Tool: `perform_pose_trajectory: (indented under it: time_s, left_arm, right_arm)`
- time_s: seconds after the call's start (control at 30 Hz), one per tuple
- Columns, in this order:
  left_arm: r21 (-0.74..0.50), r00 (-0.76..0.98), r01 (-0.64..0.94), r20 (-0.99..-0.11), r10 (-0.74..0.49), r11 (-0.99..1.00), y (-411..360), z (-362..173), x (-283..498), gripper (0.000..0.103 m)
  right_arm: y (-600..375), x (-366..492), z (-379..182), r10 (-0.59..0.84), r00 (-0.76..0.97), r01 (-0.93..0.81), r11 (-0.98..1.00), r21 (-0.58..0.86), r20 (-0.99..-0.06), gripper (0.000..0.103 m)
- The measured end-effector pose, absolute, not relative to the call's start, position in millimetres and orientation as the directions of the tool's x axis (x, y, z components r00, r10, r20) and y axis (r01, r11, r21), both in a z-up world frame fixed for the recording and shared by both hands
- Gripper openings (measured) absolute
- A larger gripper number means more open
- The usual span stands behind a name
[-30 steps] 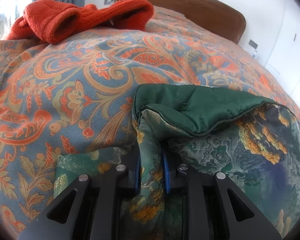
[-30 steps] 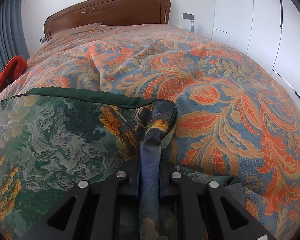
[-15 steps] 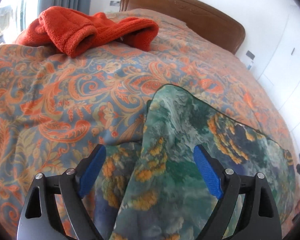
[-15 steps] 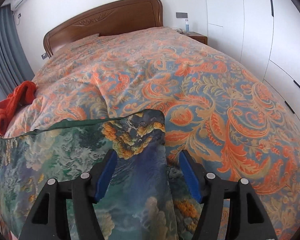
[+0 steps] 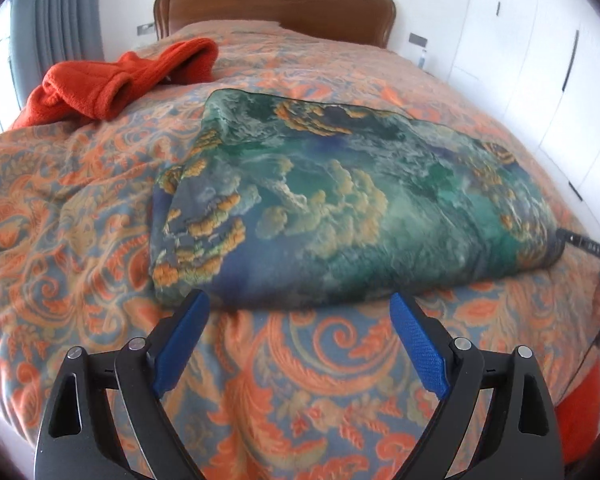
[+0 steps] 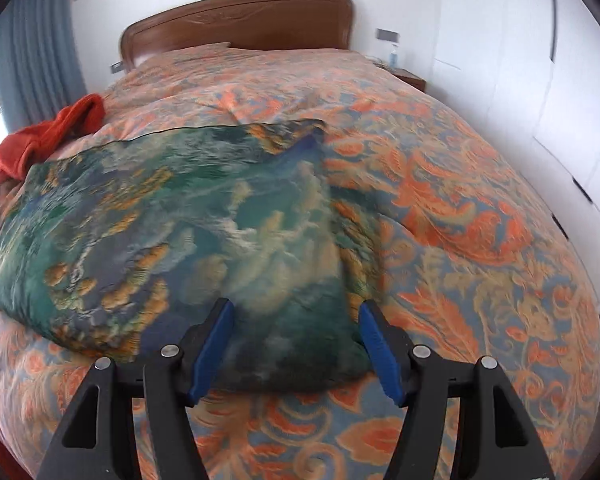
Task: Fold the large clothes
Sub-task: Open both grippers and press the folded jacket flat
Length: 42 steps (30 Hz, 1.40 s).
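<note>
One folded green-and-blue quilted garment with orange cloud print [image 5: 340, 208] is laid on the orange paisley bedspread [image 5: 80, 208].
Left gripper [image 5: 300, 344] and right gripper [image 6: 296, 344] are held spread apart, empty, near its front edge.

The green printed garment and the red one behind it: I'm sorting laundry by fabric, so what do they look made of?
Green printed garment: likely smooth, slightly shiny padded synthetic; it lies puffy. Red garment: probably matte fleece or terry; nubby surface.

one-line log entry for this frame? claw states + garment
left claw: open, empty | right claw: open, empty | green patterned garment: folded, lying on bedspread | red garment: untouched, near headboard
</note>
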State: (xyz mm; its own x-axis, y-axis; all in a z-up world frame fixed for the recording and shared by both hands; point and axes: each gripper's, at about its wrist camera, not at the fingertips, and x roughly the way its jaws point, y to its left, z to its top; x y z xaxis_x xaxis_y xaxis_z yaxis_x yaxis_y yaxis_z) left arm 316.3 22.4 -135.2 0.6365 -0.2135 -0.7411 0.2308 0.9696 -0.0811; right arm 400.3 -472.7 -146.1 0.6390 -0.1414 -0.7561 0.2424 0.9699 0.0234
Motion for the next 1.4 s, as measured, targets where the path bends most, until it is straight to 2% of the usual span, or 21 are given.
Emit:
perform_pose_trajectory:
  time_s: [0.1,0.17,0.33,0.47,0.57,0.63,0.87,1.07,1.17,1.27,1.4]
  left_arm:
    - [-0.069,0.631,0.237,-0.748,-0.207,0.969,12,-138,293,0.097]
    - [-0.064,0.621,0.242,-0.757,-0.205,0.968,2,-144,279,0.097]
    - [-0.039,0.593,0.26,-0.782,-0.192,0.965,-27,-154,261,0.097]
    - [-0.049,0.592,0.255,-0.782,-0.196,0.966,-39,-154,256,0.097]
    - [-0.067,0.605,0.242,-0.769,-0.204,0.968,-39,-152,252,0.097]
    - [-0.051,0.626,0.23,-0.757,-0.188,0.972,-39,-151,248,0.097]
    - [0.087,0.648,0.228,-0.757,-0.085,0.97,-40,-161,238,0.099]
    - [0.011,0.564,0.258,-0.814,-0.142,0.966,-36,-174,228,0.102]
    - [-0.038,0.553,0.307,-0.806,-0.211,0.951,-38,-169,227,0.102]
    - [-0.105,0.536,0.331,-0.797,-0.279,0.938,-45,-152,247,0.102]
    - [-0.084,0.591,0.337,-0.757,-0.28,0.938,-58,-122,294,0.102]
  right_arm:
    - [-499,377,-138,-0.17,0.64,0.343,0.936,0.081,-0.75,0.066]
    - [-500,360,-132,-0.182,0.656,0.351,0.933,0.083,-0.733,0.066]
    - [-472,332,-125,-0.252,0.634,0.345,0.938,-0.025,-0.731,0.066]
    - [-454,314,-115,-0.278,0.637,0.358,0.933,-0.043,-0.719,0.067]
    - [-443,310,-108,-0.317,0.622,0.383,0.921,-0.074,-0.716,0.071]
    - [-438,307,-105,-0.34,0.612,0.393,0.914,-0.099,-0.714,0.075]
    - [-430,302,-96,-0.388,0.61,0.405,0.902,-0.149,-0.691,0.076]
    - [-424,306,-95,-0.424,0.605,0.398,0.894,-0.204,-0.674,0.076]
    - [-423,305,-94,-0.431,0.614,0.39,0.894,-0.221,-0.661,0.076]
    - [-426,300,-98,-0.402,0.614,0.397,0.901,-0.174,-0.68,0.076]
    - [-427,291,-110,-0.331,0.606,0.389,0.917,-0.093,-0.723,0.076]
